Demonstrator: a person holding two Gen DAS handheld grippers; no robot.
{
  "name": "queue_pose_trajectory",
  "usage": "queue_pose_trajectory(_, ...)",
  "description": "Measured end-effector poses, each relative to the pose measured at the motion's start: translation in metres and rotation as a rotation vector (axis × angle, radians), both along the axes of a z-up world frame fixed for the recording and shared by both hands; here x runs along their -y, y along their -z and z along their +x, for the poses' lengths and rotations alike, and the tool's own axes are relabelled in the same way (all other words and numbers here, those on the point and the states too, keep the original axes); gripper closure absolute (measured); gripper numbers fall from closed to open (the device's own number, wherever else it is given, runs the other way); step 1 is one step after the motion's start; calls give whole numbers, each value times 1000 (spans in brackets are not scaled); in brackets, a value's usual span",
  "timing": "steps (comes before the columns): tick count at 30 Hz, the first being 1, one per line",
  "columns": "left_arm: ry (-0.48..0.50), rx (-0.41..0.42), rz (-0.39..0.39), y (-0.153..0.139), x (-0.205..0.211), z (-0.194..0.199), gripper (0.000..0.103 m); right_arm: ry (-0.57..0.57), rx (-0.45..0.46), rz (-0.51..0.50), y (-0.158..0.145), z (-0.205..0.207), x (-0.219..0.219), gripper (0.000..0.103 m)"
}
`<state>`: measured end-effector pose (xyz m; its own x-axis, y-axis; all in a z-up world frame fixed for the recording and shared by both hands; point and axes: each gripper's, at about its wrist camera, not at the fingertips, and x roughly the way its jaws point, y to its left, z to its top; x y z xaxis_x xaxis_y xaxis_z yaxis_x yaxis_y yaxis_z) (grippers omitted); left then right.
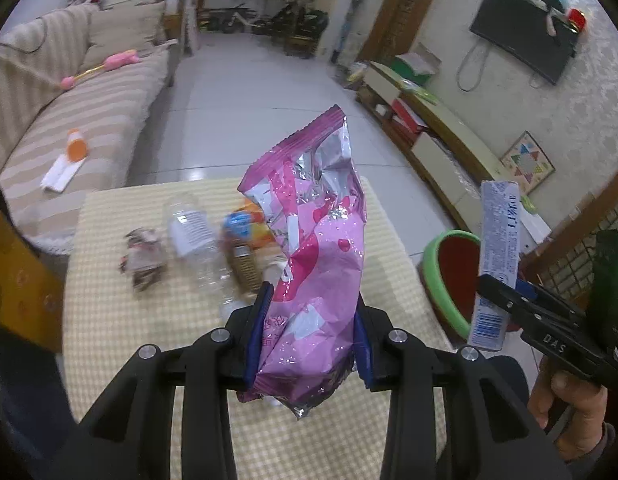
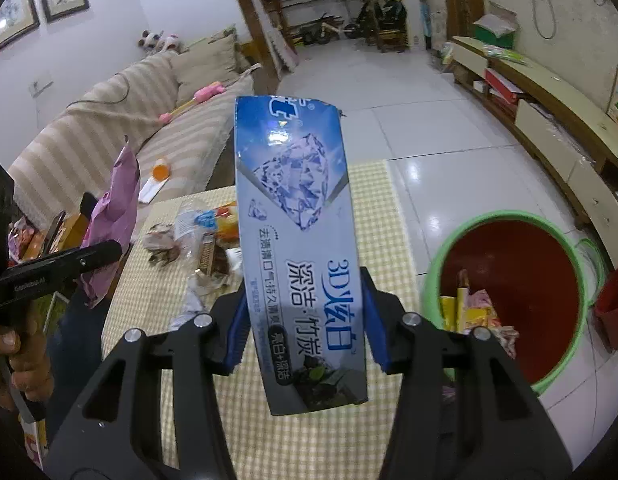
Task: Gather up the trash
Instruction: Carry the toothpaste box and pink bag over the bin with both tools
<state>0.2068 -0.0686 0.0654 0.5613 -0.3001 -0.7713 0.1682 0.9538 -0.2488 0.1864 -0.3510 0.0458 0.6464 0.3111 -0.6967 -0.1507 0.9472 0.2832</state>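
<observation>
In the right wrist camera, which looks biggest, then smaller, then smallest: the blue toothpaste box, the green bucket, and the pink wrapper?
1. Blue toothpaste box, though it looks huge partly because it is right at the camera, held in the right gripper.
2. Green bucket, close behind in apparent size.
3. Pink wrapper, clearly smallest.

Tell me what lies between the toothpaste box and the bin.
Nothing: in the right wrist view only bare checkered tablecloth and floor separate toothpaste box from bin.
</observation>
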Motion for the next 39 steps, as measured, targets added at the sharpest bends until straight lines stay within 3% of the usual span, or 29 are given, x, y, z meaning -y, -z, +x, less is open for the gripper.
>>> queue_pose_trajectory(18,236,-16,-41,0,147,35,69,192,-16,15,13,-2,115,56)
queue_pose_trajectory(39,425,-136,-158,38,259,53,69,308,-73,52,52,-9,195,56)
